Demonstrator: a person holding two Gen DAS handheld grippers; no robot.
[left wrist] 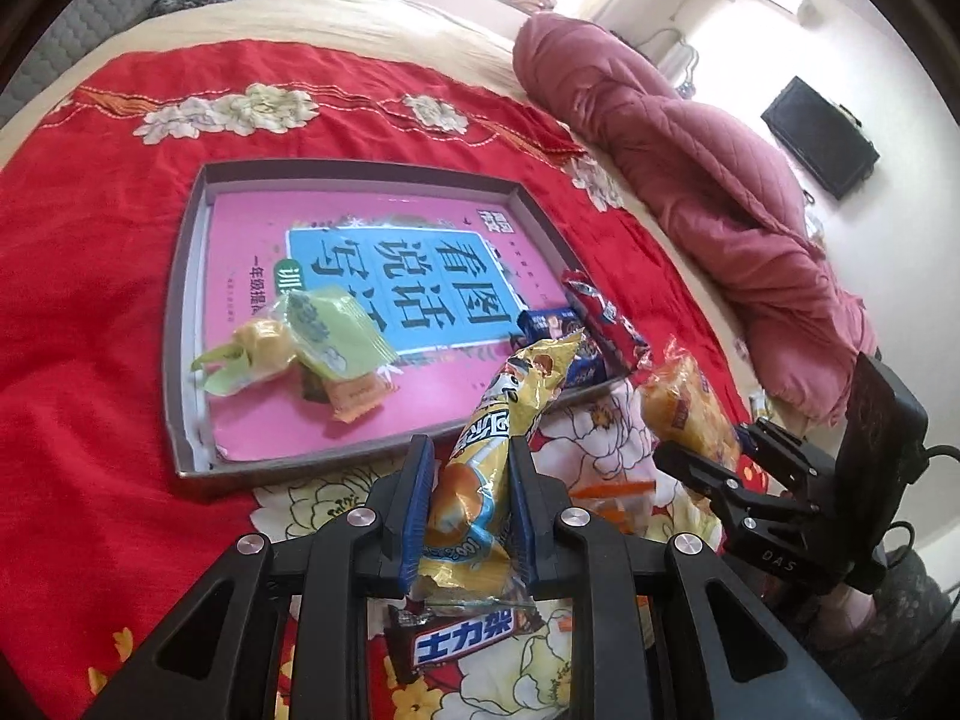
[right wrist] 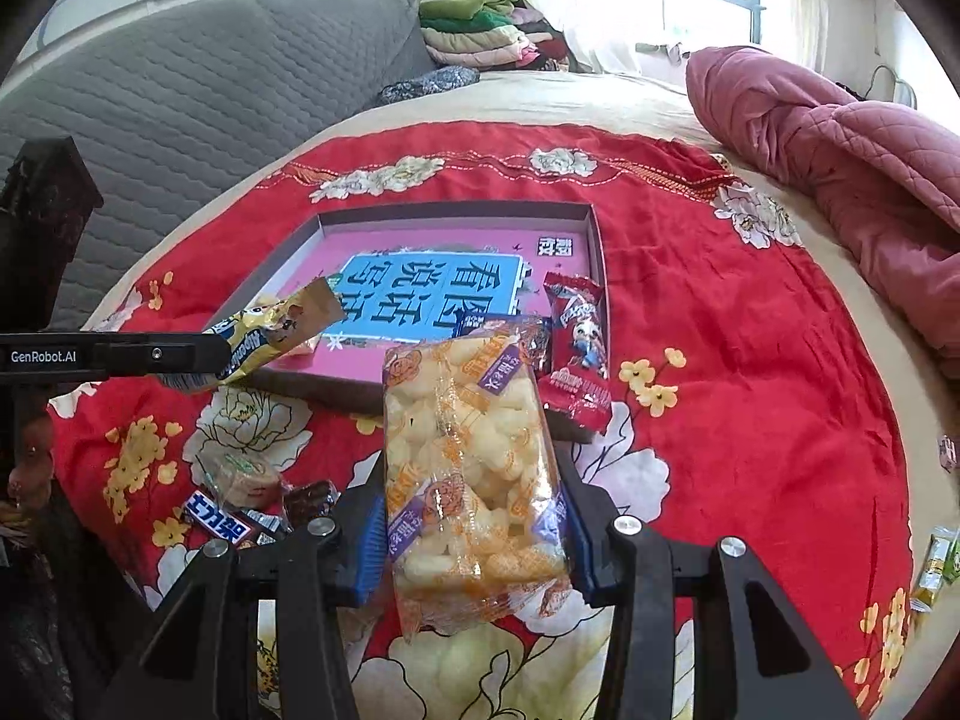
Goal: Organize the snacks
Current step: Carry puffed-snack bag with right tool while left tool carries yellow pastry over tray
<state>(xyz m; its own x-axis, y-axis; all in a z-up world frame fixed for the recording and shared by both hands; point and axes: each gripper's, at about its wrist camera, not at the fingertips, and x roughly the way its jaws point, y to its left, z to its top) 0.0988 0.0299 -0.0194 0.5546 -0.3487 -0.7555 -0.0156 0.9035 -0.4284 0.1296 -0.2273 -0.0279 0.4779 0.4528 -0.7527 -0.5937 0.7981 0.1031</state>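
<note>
Pinching a long yellow foil snack packet (left wrist: 480,468), the left gripper (left wrist: 471,450) holds it above the red floral bedspread (left wrist: 90,312), just short of the shallow grey tray (left wrist: 174,324); right gripper (right wrist: 474,516) is clamped on a clear bag of puffed rice snacks (right wrist: 468,468) near the tray's edge

Glossy foil wrapper (left wrist: 498,420) – quilted cloth blanket (left wrist: 690,168)
</note>
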